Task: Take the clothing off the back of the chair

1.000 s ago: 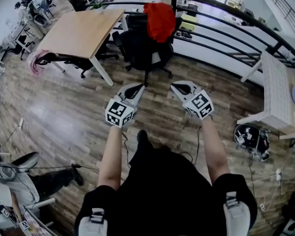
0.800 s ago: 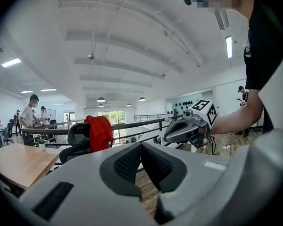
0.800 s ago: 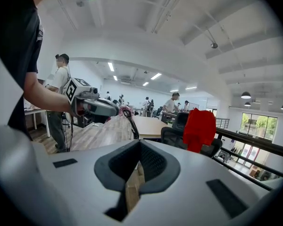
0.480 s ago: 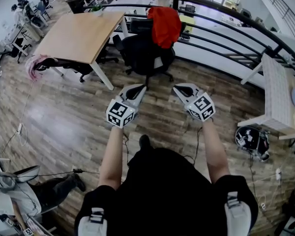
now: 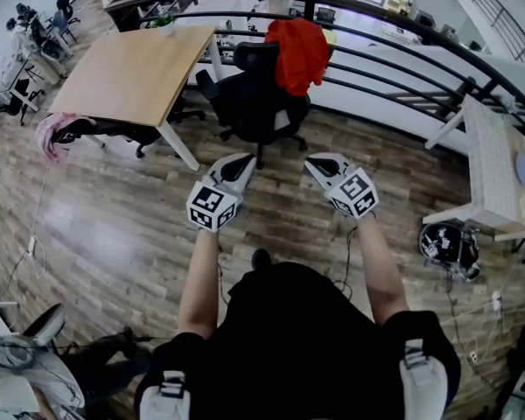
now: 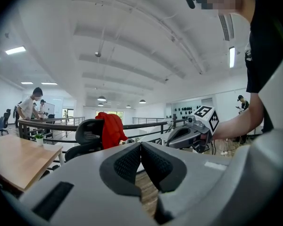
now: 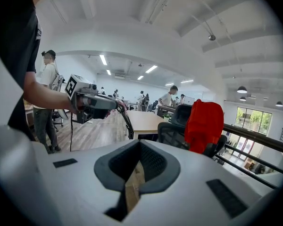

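red clothing (image 5: 297, 52) draped over the back of the black chair (image 5: 254, 103), upper centre of the head view, in front of the curved railing (image 5: 308, 7) and right of the wooden table (image 5: 131, 64). left gripper (image 5: 243, 159) and right gripper (image 5: 313, 161) side by side at mid-frame, well short of the chair, both clenched, jaws together, nothing between them.

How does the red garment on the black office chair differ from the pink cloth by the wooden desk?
The red garment is vivid and larger; the pink cloth is pale and smaller. The red garment drapes over the back of the black office chair; the pink cloth hangs low beside the left corner of the light wooden desk. Both are soft fabric, hanging loosely.
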A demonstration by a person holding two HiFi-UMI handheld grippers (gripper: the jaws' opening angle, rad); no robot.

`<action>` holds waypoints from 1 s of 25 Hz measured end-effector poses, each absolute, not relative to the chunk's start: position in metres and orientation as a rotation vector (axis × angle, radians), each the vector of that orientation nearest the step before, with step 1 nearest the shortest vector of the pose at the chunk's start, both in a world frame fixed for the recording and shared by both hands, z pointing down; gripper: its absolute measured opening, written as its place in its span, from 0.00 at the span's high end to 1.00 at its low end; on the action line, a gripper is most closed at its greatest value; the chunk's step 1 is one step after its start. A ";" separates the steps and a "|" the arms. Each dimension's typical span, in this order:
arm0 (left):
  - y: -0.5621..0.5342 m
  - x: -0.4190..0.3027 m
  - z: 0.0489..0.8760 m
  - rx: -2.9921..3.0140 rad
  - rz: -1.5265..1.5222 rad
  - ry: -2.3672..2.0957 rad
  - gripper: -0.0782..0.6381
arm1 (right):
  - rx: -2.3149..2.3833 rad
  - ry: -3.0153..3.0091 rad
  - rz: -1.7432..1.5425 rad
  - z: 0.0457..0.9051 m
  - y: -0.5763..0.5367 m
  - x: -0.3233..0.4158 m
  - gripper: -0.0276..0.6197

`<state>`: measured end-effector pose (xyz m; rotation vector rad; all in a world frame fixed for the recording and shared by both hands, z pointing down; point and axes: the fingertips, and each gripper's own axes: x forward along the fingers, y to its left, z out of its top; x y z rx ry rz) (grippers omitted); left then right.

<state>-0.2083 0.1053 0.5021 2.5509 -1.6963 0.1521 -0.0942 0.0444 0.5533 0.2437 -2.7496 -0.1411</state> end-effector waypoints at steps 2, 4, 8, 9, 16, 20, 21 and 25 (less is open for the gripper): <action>0.098 -0.219 0.504 2.560 0.147 -1.684 0.89 | 0.274 -2.736 -0.148 0.556 0.039 -0.100 0.96; 0.091 -0.231 0.505 2.569 0.141 -1.674 0.89 | 0.297 -2.726 -0.154 0.559 0.033 -0.105 0.96; 0.082 -0.249 0.505 2.585 0.127 -1.644 0.89 | 0.364 -2.718 -0.123 0.568 0.024 -0.109 0.96; 0.080 -0.252 0.506 2.590 0.126 -1.634 0.89 | 0.380 -2.717 -0.112 0.571 0.022 -0.110 0.96; 0.072 -0.267 0.517 2.613 0.128 -1.568 0.89 | 0.421 -2.708 -0.091 0.576 0.024 -0.128 0.96; 0.071 -0.271 0.522 2.619 0.135 -1.542 0.89 | 0.445 -2.693 -0.074 0.587 0.023 -0.129 0.96; 0.070 -0.271 0.523 2.621 0.140 -1.535 0.89 | 0.453 -2.692 -0.063 0.588 0.023 -0.129 0.96; 0.064 -0.273 0.524 2.617 0.157 -1.526 0.89 | 0.471 -2.700 -0.034 0.591 0.016 -0.129 0.96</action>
